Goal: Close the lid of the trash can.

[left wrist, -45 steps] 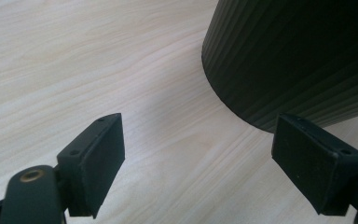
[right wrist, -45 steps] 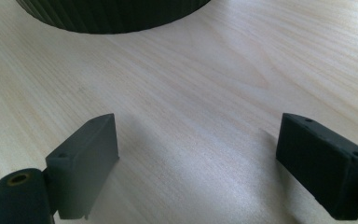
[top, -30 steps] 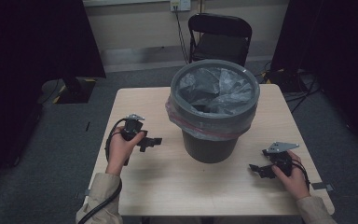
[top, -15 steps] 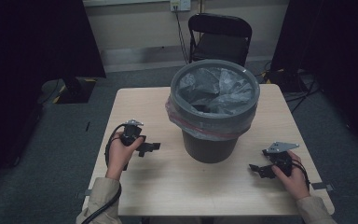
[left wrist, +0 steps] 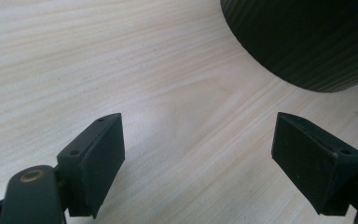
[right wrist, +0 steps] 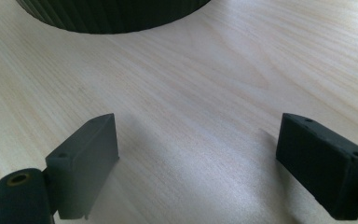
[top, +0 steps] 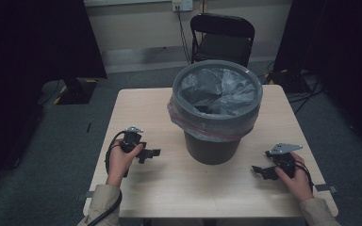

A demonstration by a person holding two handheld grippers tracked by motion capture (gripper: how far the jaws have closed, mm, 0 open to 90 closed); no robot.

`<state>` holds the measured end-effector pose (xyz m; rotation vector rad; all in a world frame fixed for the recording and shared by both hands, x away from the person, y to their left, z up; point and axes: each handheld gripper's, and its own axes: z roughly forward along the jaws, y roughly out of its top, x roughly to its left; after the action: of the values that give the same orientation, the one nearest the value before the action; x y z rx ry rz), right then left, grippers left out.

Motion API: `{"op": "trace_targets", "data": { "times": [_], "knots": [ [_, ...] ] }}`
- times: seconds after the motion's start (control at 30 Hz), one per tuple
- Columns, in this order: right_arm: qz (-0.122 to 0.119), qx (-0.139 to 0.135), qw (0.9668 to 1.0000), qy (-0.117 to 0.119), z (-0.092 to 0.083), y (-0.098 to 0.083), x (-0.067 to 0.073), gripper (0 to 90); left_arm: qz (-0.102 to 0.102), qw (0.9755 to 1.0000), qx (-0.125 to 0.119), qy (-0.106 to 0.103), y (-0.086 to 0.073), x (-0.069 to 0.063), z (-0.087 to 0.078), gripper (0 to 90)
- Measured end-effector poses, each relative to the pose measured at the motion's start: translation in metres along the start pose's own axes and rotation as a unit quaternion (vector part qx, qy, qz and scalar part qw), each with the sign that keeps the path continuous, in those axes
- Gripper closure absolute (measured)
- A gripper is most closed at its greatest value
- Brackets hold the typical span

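Note:
A dark grey ribbed bin (top: 214, 141) stands in the middle of the light wooden table (top: 141, 108), lined with a grey plastic bag (top: 217, 87) folded over its rim, a pink edge showing below. My left gripper (top: 152, 154) hovers low over the table left of the bin, pointing right toward it, jaws open and empty. In the left gripper view the bin's base (left wrist: 307, 42) lies at the top right. My right gripper (top: 259, 170) rests near the table right of the bin, pointing left, jaws open and empty. The bin's base (right wrist: 112, 14) fills the top of the right gripper view.
A black folding chair (top: 221, 40) stands behind the table's far edge. Cables (top: 292, 77) trail on the grey floor at the back right. Dark curtains flank both sides.
My left gripper has sunk toward the table and drifted slightly nearer the front edge. The right gripper has stayed where it was.

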<state>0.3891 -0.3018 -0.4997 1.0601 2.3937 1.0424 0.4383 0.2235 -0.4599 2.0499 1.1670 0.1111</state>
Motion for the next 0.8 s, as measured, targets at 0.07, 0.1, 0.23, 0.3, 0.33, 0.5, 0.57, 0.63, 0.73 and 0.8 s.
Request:
{"op": "trace_targets", "data": {
  "times": [0.07,0.1,0.23,0.3,0.33,0.5,0.57,0.63,0.73,0.8],
  "knots": [
    [0.0,0.0,1.0,0.0,0.0,0.0,0.0,11.6,0.0,1.0,0.0,0.0,-0.003,0.001,0.001,16.7],
    [0.0,0.0,1.0,0.0,0.0,0.0,0.0,11.6,0.0,1.0,0.001,-0.001,-0.004,0.001,0.001,16.7],
    [0.0,0.0,1.0,0.0,0.0,0.0,0.0,11.6,-0.006,1.0,0.003,-0.001,-0.01,0.003,0.003,16.7],
    [0.0,0.0,1.0,0.0,0.0,0.0,0.0,11.6,-0.003,1.0,0.004,0.002,-0.012,0.004,0.003,16.7],
    [0.0,0.0,1.0,0.0,0.0,0.0,0.0,11.6,-0.006,1.0,0.002,0.002,-0.014,0.004,0.004,16.7],
    [0.0,0.0,1.0,0.0,0.0,0.0,0.0,11.6,-0.008,1.0,0.001,0.001,-0.019,0.004,0.005,16.7],
    [0.0,0.0,1.0,0.0,0.0,0.0,0.0,11.6,-0.006,1.0,0.005,0.003,-0.022,0.005,0.005,16.7],
    [0.0,0.0,1.0,0.0,0.0,0.0,0.0,11.6,-0.004,1.0,0.005,0.006,-0.023,0.005,0.005,16.7],
    [0.0,0.0,1.0,0.0,0.0,0.0,0.0,11.6,0.002,0.9999,0.007,0.009,-0.025,0.005,0.006,16.7],
    [0.0,0.0,1.0,0.0,0.0,0.0,0.0,11.6,0.008,0.9998,0.009,0.013,-0.027,0.005,0.006,16.7]
  ]
}}
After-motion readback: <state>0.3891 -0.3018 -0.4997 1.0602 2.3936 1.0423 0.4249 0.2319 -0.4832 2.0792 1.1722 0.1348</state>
